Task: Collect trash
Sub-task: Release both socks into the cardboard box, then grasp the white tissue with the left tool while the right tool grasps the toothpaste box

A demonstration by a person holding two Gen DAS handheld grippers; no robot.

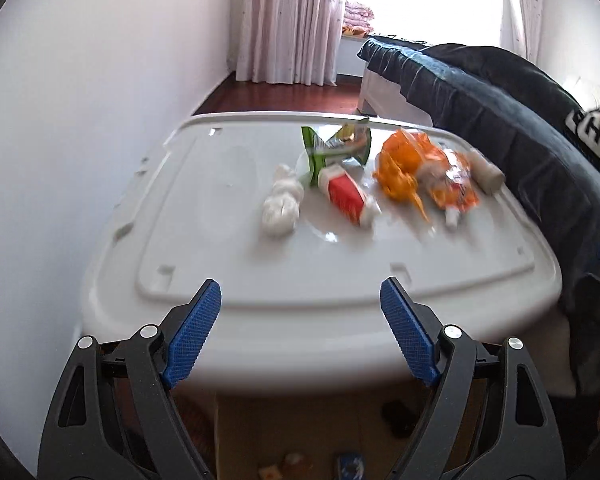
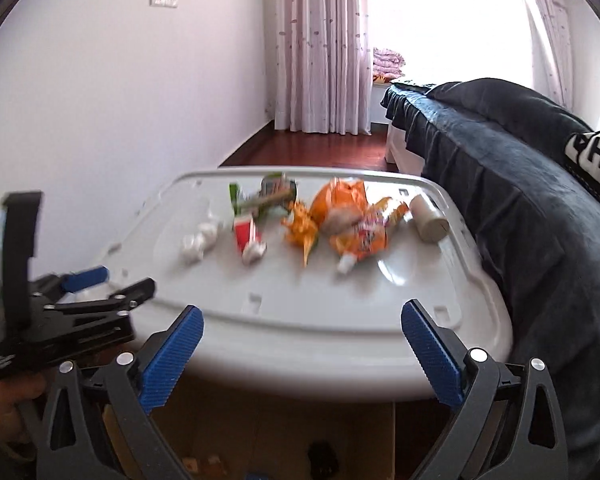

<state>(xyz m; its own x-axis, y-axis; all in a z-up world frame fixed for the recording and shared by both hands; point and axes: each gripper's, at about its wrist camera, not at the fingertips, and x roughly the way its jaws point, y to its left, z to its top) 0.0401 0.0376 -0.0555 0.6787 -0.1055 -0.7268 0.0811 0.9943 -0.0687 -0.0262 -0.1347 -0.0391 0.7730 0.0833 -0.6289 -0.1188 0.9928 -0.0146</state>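
Trash lies on a white plastic lid [image 1: 204, 184] [image 2: 420, 280]: a crumpled white tissue [image 1: 281, 204] [image 2: 199, 240], a red and white carton [image 1: 348, 194] [image 2: 249, 238], a green wrapper [image 1: 334, 148] [image 2: 266, 198], orange wrappers [image 1: 404, 168] [image 2: 340, 210], an orange snack packet [image 1: 454, 188] [image 2: 366, 236] and a beige paper roll [image 1: 488, 170] [image 2: 430, 218]. My left gripper [image 1: 300, 300] is open and empty at the lid's near edge. It also shows at the left of the right wrist view [image 2: 100, 284]. My right gripper [image 2: 302, 320] is open and empty, also at the near edge.
A white wall stands to the left. A bed with a dark blue cover [image 1: 500, 104] [image 2: 520, 184] runs along the right side of the lid. Below the lid an open cardboard box [image 1: 300, 440] [image 2: 284, 440] holds small items. Curtains [image 2: 320, 48] hang at the far window.
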